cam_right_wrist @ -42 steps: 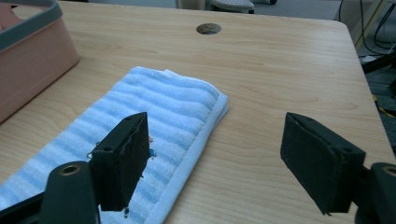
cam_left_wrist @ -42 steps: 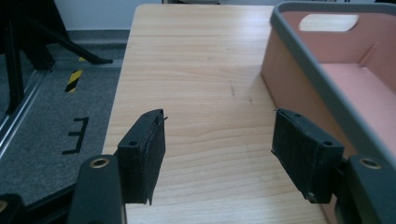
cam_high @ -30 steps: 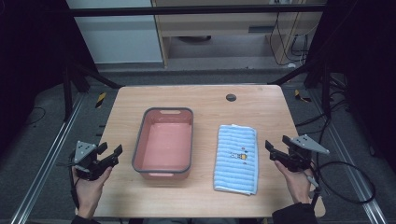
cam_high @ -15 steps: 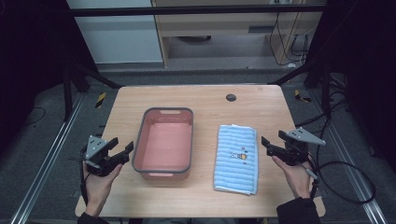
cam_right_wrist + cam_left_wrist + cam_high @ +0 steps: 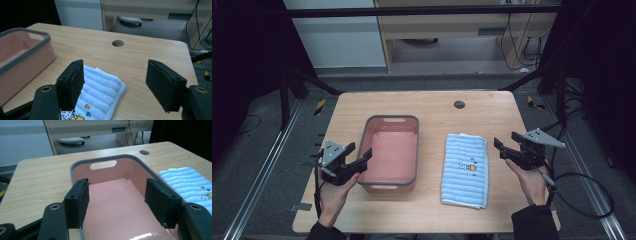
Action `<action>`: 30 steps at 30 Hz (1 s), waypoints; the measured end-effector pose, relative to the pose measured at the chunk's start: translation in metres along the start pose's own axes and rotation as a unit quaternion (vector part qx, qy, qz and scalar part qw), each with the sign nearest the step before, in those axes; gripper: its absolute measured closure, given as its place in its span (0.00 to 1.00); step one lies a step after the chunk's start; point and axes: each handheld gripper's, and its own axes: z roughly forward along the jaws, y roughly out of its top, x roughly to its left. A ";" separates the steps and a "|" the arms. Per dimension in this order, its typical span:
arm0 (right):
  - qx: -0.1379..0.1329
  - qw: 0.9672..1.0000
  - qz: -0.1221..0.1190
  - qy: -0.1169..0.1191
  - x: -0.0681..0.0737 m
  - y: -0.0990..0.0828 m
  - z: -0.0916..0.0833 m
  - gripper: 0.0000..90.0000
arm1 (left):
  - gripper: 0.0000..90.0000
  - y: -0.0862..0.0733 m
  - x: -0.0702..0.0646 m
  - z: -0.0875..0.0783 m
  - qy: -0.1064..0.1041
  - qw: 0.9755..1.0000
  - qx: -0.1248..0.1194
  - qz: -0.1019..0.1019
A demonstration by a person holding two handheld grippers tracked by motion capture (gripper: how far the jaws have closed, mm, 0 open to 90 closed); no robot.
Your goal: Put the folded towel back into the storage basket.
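Pink plastic forms the basin (image 5: 391, 152), grey-rimmed and empty, standing left of centre on the wooden table (image 5: 432, 107); a folded blue striped towel (image 5: 466, 169) with a small cartoon print lies flat to its right, apart from it. The left gripper (image 5: 362, 159) hangs over the basin's near left corner, jaws spread wide with nothing between them; in the left gripper view the rim passes just under the left pad (image 5: 78, 201). The right gripper (image 5: 502, 148) hovers just beside the towel's right edge, jaws also spread and empty, their gap narrowed slightly in the last half second with only the towel's far corner and bare wood seen between them. Judged risks: should the left jaws close where they stand, one pad may strike the rim and tip or slide the light basin toward the towel. A right-hand grasp taken too shallow would likely catch only the top fold, so the towel would unfold when lifted. In the high view both hands hide the table edge beneath them, the print is too small to read, and the exact height of either gripper above its target cannot be told. A dark round hole (image 5: 459, 104) sits near the far edge.
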 end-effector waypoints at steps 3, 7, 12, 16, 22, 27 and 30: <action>0.002 1.000 0.000 -0.004 -0.001 0.000 0.004 0.35 | 0.40 0.003 -0.010 0.005 -0.012 1.000 -0.002 0.002; 0.009 1.000 -0.005 -0.004 -0.001 0.000 0.008 0.36 | 0.40 0.005 -0.022 0.011 -0.022 1.000 -0.002 0.007; 0.009 1.000 -0.004 -0.004 -0.002 0.003 0.012 0.36 | 0.40 0.008 -0.038 0.019 -0.034 0.999 -0.002 0.013; 0.007 1.000 -0.005 -0.005 -0.003 0.005 0.016 0.35 | 0.40 0.010 -0.053 0.026 -0.046 0.999 0.000 0.025; 0.006 1.000 0.003 -0.005 -0.006 0.006 0.020 0.34 | 0.40 0.009 -0.067 0.034 -0.059 0.998 0.006 0.033; 0.010 1.000 0.005 -0.009 -0.009 0.004 0.024 0.34 | 0.40 0.007 -0.082 0.042 -0.071 0.997 0.015 0.041; 0.012 1.000 0.002 -0.010 -0.010 0.004 0.028 0.35 | 0.41 0.006 -0.091 0.046 -0.083 0.996 0.016 0.043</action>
